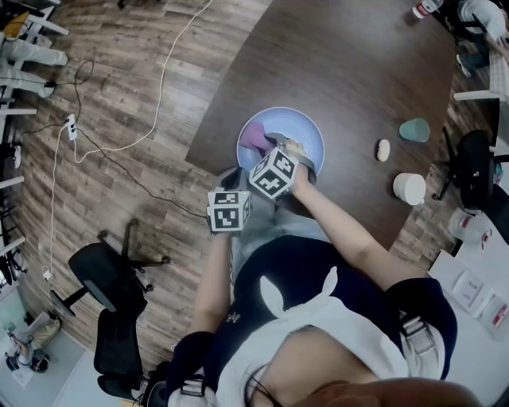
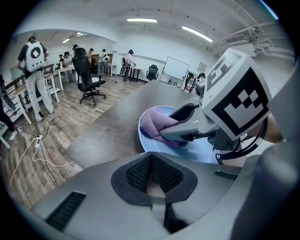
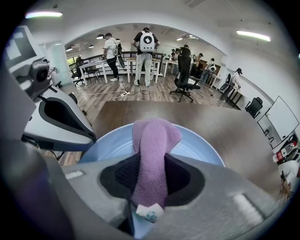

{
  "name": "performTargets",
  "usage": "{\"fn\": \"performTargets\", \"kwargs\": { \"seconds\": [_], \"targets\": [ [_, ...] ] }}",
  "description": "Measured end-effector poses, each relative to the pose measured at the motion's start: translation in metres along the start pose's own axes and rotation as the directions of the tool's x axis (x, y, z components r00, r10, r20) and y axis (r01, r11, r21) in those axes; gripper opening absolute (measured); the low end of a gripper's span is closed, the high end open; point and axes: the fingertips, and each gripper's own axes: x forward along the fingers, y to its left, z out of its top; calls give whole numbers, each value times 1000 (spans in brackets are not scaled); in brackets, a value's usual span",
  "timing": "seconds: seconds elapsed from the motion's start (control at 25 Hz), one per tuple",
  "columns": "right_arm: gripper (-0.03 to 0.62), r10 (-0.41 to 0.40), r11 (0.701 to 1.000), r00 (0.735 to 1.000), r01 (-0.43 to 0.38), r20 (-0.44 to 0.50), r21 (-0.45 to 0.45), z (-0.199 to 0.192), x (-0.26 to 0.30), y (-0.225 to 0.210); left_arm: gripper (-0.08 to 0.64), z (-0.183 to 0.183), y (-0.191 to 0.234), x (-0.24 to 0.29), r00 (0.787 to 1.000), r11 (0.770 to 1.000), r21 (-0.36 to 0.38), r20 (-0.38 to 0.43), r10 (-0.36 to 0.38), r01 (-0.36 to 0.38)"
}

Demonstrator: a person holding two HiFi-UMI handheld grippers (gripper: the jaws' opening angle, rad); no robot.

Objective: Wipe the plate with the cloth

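Cloth [image 3: 154, 136] pinched in right gripper [image 3: 151, 180], plate [image 3: 199, 145] beneath

Dark tbl [image 1: 342, 71]: blue plate [image 1: 305, 129], teal cup [image 1: 414, 129], white cup [image 1: 409, 188], sm. beige obj [image 1: 383, 149].

In the head view the right gripper [image 1: 270, 145] and the hand [image 1: 301, 163] on it cover the lower middle of the plate [image 1: 306, 131] and most of the cloth [image 1: 254, 137]. At that frame's upper right edge a white-and-red container [image 1: 424, 8] is cut off, and the pale oval thing [image 1: 383, 149] on the desk [image 1: 342, 71] is too small to name.
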Motion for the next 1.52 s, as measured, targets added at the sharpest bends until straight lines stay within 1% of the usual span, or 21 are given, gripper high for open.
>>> {"fn": "performTargets", "kwargs": {
  "seconds": [0.6,0.96,1.2,1.52],
  "targets": [
    [133,116,990,993,-117,18,75,-2,-1,12,3,-1,1,1,1000,1000,2,3,5,-5],
    [133,165,981,986,-166,18,101,-1,-2,10,3,-1,1,0,1000,1000,9,-6,2,-1],
    [133,180,978,983,-181,19,106,-1,-2,9,4,-2,1,1,1000,1000,7,-7,-1,1],
    [135,168,976,985,-172,40,135,-1,-3,0,4,-1,1,0,1000,1000,7,-9,-4,4]
  ]
}}
